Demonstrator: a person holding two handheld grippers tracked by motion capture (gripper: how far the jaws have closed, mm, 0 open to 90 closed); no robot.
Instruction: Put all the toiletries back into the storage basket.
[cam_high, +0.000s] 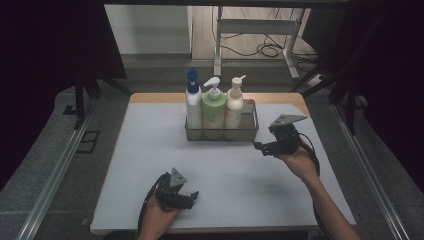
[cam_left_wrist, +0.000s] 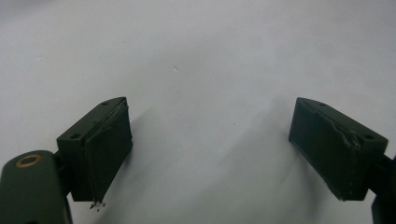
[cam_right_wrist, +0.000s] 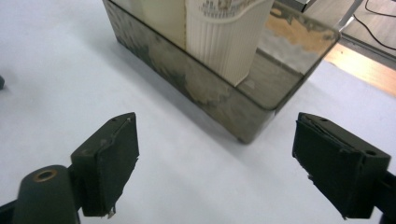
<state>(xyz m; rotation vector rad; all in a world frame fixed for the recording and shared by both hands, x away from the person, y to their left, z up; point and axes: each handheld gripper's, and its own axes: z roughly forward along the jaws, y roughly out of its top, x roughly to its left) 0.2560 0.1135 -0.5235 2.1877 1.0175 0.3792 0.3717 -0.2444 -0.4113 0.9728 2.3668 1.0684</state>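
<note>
A smoky clear tray (cam_high: 221, 134) stands at the back middle of the white table top (cam_high: 150, 165). It holds three pump bottles: a white one with a blue pump (cam_high: 193, 102), a green one (cam_high: 213, 107) and a cream one (cam_high: 234, 105). My right gripper (cam_high: 260, 147) is open, held just off the tray's front right corner (cam_right_wrist: 247, 126), with the ribbed cream bottle (cam_right_wrist: 229, 42) beyond its jaws. My left gripper (cam_high: 192, 196) is open near the front edge, low over bare table (cam_left_wrist: 205, 93), nothing between its jaws.
The tray has free space at its right end (cam_right_wrist: 275, 79). A wooden strip (cam_high: 280, 97) runs along the table's far edge. Dark curtains flank both sides. A metal stand (cam_high: 260, 30) and cables lie on the floor behind.
</note>
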